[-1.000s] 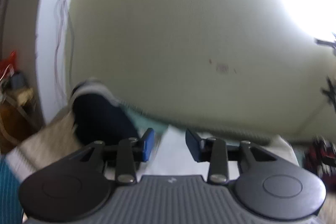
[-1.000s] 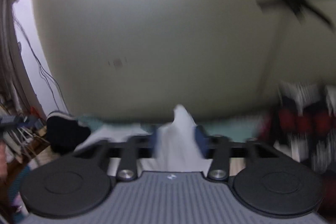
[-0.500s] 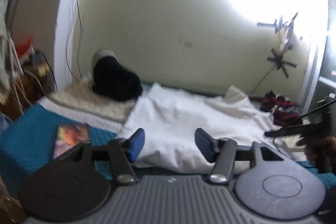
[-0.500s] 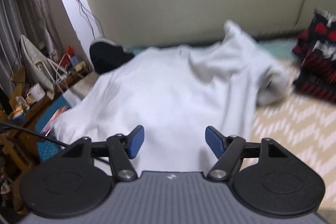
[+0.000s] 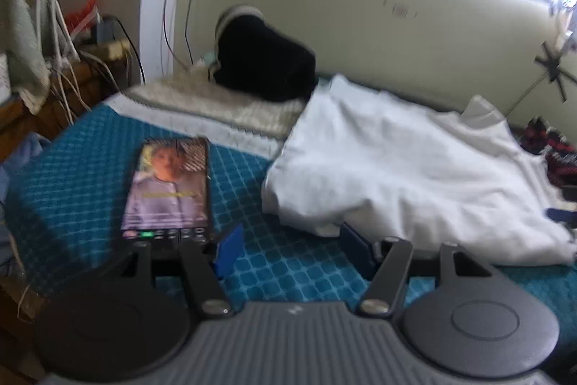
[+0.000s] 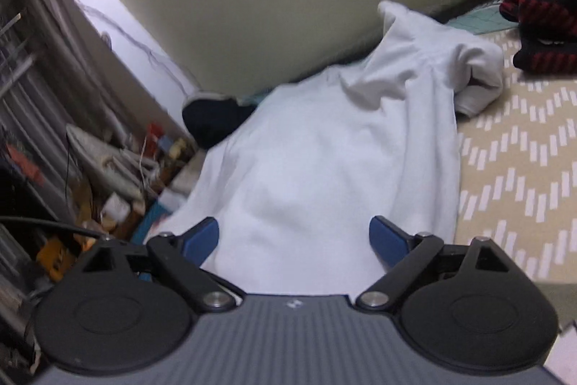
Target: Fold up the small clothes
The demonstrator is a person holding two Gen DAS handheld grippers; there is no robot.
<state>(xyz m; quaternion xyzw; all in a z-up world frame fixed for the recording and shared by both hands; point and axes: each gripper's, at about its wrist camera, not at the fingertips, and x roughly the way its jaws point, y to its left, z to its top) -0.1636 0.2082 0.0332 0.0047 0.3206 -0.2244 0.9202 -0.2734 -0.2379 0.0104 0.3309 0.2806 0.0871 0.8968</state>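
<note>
The setting was a bed [image 5: 90,168] against a pale green wall, covered in a teal quilted spread at lower left of the left wrist view and a beige chevron-patterned cover [image 6: 523,168] at right of the right wrist view. A cluttered side area with cables occupied the left edge of both views.

The white garment [image 5: 396,168] lay spread across the middle of the bed, loosely flattened, with rumpled folds at its upper right end and near edge. No crease or fold line was visible; in my judgement the garment was laid out only and folding proper had not begun. A black bundle [image 5: 263,64] sat beyond it near the wall. A red-and-black stack of clothes [image 6: 541,6] lay at upper right, possibly finished items; this could not be confirmed.

The left tongs [image 5: 288,251] were apart and widening, over the teal spread just short of the garment's near edge, nothing between them. The right tongs [image 6: 294,237] were widening too, above the garment's near portion, gripping nothing. A lit phone [image 5: 169,186] lay left of the garment.
</note>
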